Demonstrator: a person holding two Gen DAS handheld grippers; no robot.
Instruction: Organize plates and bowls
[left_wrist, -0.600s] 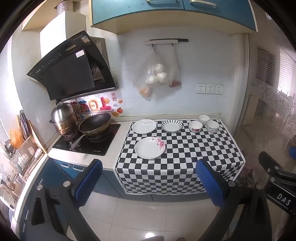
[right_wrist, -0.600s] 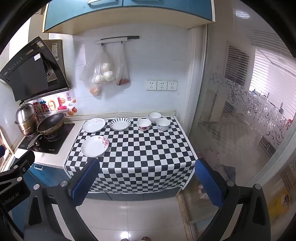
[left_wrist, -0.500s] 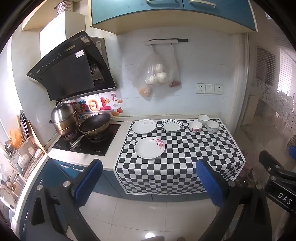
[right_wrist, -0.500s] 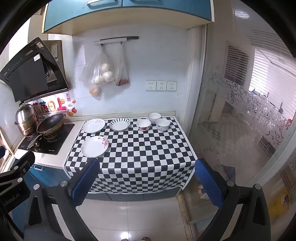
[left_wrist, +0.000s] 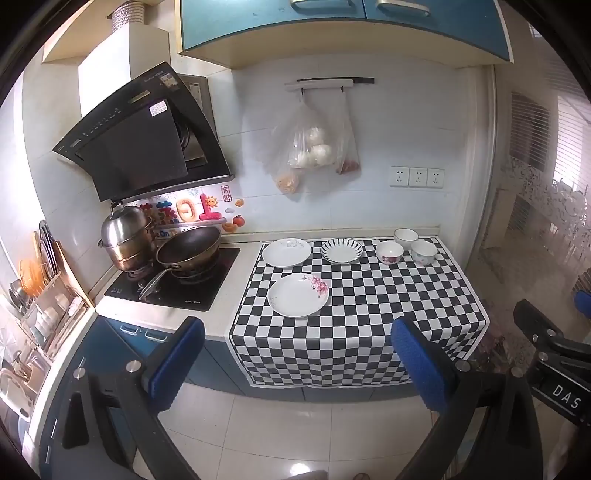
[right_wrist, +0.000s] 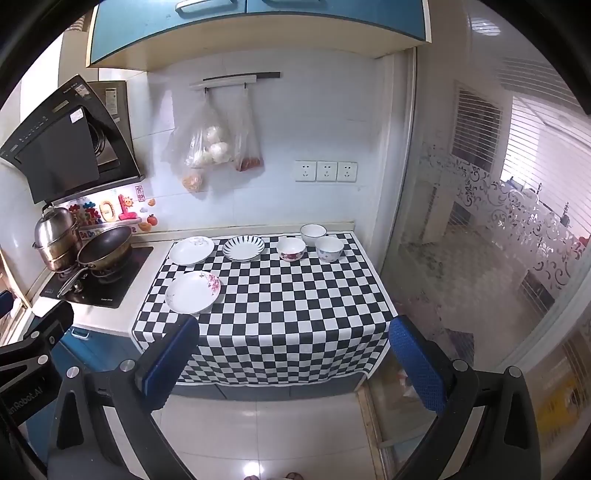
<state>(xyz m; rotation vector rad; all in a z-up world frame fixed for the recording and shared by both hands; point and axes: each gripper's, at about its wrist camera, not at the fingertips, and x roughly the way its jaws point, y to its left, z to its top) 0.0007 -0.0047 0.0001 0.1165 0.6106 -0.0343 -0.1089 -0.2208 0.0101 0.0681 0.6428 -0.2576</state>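
Left tool (left_wrist: 295, 354) and right tool (right_wrist: 291, 354), both released and empty, hang before our bench (left_wrist: 424, 314); the flowered plate (left_wrist: 297, 295), by its left edge, lies nearer the left.

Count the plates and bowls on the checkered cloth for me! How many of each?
Plates: 3 (flowered plate, plain white plate, striped plate)
Bowls: 3 (red-flowered bowl, back bowl, right bowl)
Total: 6
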